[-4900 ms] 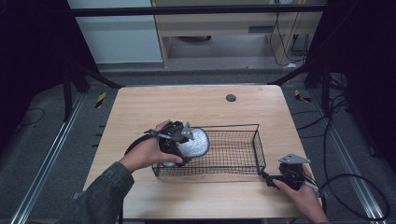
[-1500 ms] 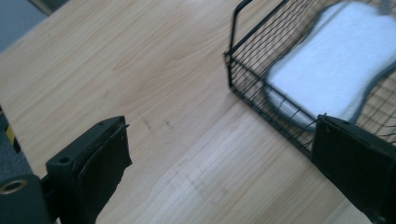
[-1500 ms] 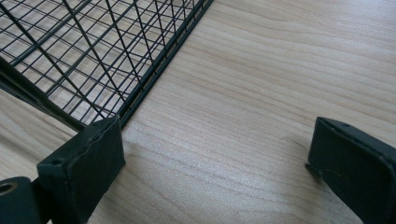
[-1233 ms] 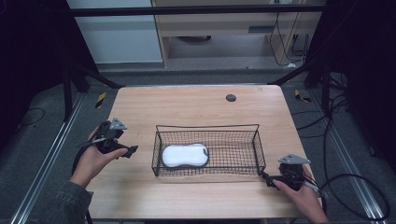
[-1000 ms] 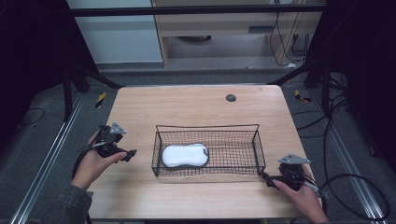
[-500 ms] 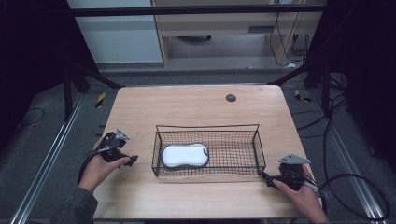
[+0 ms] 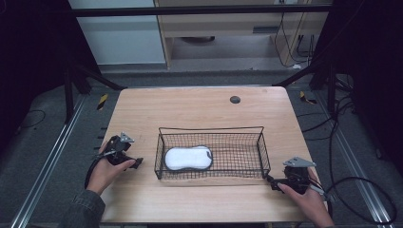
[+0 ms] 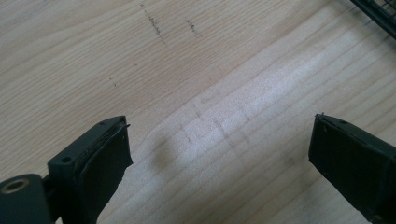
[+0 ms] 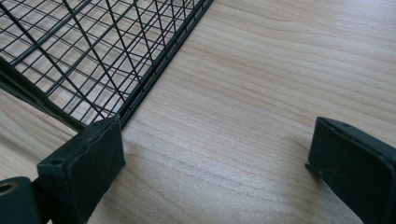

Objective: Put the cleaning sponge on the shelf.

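A black wire basket [image 7: 259, 147] stands in the middle of the wooden table, and a white oblong pad [image 7: 188, 157] lies flat in its left half. My left gripper [image 7: 136, 163] rests on the table left of the basket, open, with bare wood between its jaws [image 8: 219, 144]. My right gripper [image 7: 271, 182] sits at the basket's near right corner, open and holding nothing [image 9: 215, 154]. The basket's corner mesh [image 9: 116, 51] fills the upper left of the right gripper view.
The wooden table [image 7: 199, 109] has a small dark round hole [image 7: 235, 99] near its far edge. Black frame legs and cables run around the table on the grey floor. A basket edge [image 8: 378, 14] shows at the top right of the left gripper view.
My left gripper let go of the white pad in the basket, drew back to the left and settled lower on the table. The right gripper has not moved.
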Demonstrator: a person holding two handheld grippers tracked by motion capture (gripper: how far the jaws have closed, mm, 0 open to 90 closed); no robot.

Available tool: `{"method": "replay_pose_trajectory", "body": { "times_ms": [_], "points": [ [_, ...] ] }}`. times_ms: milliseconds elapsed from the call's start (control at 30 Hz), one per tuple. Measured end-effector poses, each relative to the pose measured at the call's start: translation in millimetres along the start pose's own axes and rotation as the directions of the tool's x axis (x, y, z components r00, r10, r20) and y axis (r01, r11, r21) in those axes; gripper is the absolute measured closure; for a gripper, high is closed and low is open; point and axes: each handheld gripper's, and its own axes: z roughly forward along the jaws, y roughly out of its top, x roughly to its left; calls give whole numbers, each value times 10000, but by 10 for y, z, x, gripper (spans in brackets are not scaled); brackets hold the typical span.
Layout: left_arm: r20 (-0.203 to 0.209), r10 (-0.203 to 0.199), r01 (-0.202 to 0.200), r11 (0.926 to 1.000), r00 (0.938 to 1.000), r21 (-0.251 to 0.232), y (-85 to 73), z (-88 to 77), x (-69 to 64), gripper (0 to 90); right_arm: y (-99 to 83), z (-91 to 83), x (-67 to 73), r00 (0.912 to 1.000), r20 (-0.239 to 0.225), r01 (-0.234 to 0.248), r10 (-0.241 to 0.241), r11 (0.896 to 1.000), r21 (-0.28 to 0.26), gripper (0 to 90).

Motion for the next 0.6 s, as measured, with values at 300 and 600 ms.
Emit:
{"method": "replay_pose_trajectory", "body": {
  "times_ms": [300,600],
  "points": [
    [15,-453,453,9986,9990,-279,-26,101,29,37,0,0,0,10000,0,1,-1,10000,2,38],
    [-159,-695,685,9960,9975,-580,-11,159,75,33,0,0,0,10000,-1,-2,2,10000,1,38]
  ]
}}
